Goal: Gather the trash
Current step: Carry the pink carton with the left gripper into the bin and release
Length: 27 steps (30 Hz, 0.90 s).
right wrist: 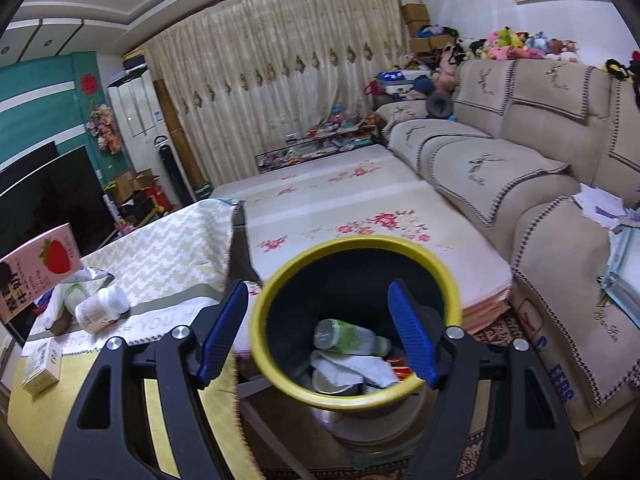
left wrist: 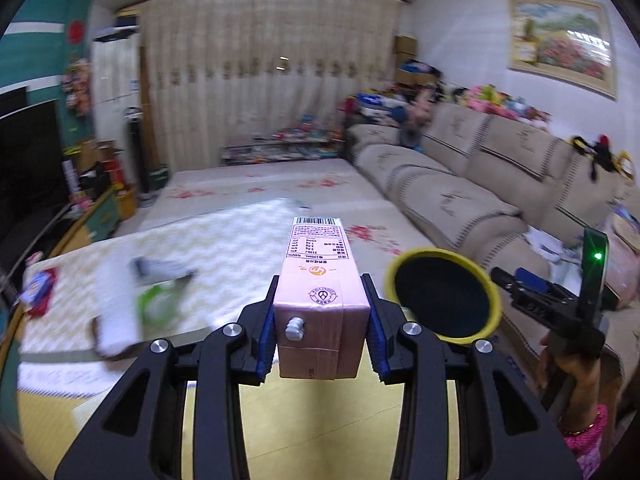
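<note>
My left hand-held gripper is clamped on a pink drink carton; its blue pads press the carton's two sides, and the carton lies lengthwise between them with its white screw cap facing the camera and its barcode end pointing away; it hangs clear of the bench, which carries a white zigzag-patterned cloth; on that cloth, blurred, I can make out a white roll, something green and round and a grey item, but not what they are. To the right of the carton is the yellow-rimmed bin, its dark mouth turned towards me; further right my other hand holds the second tool.

My right hand-held gripper has its jaws standing wide apart and grips nothing; one blue pad overlaps the inside of the bin and the other sits left of the rim, apart from it as far as I can tell. Inside the bin lie a clear bottle with a green label, a crumpled white cloth or tissue and a bit of red packaging. From this side the carton shows at the far left, strawberry printed on its face; beside it on the bench lie a small plastic bottle with a white cap and a small box nearer the edge. A beige sofa runs along the right.
</note>
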Each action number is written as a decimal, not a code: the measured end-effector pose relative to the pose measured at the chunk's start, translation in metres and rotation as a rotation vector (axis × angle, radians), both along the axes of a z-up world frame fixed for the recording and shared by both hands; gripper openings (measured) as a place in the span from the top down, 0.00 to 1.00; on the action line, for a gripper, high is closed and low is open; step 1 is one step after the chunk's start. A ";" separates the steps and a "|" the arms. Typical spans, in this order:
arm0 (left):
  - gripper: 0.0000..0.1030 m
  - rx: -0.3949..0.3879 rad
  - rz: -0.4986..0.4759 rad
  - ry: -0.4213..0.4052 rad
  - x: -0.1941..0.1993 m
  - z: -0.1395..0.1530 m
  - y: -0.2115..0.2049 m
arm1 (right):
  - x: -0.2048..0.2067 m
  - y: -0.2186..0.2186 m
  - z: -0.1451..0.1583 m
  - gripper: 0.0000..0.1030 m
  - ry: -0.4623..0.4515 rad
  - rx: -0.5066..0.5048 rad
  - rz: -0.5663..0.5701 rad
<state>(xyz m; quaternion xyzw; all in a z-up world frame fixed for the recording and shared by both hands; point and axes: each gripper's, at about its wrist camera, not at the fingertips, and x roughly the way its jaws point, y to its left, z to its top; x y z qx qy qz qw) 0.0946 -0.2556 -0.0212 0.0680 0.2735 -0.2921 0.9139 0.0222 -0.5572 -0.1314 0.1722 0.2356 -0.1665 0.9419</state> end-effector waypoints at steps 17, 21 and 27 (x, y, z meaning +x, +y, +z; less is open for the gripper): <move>0.63 0.075 -0.331 0.141 0.042 -0.064 -0.205 | -0.047 -0.044 0.005 0.31 -0.030 -0.031 -0.171; 0.63 0.080 -0.318 0.174 0.060 -0.085 -0.235 | -0.047 -0.047 0.005 0.30 -0.028 -0.024 -0.177; 0.35 0.057 -0.267 0.141 0.072 -0.082 -0.232 | -0.046 -0.042 0.005 0.30 -0.030 -0.019 -0.165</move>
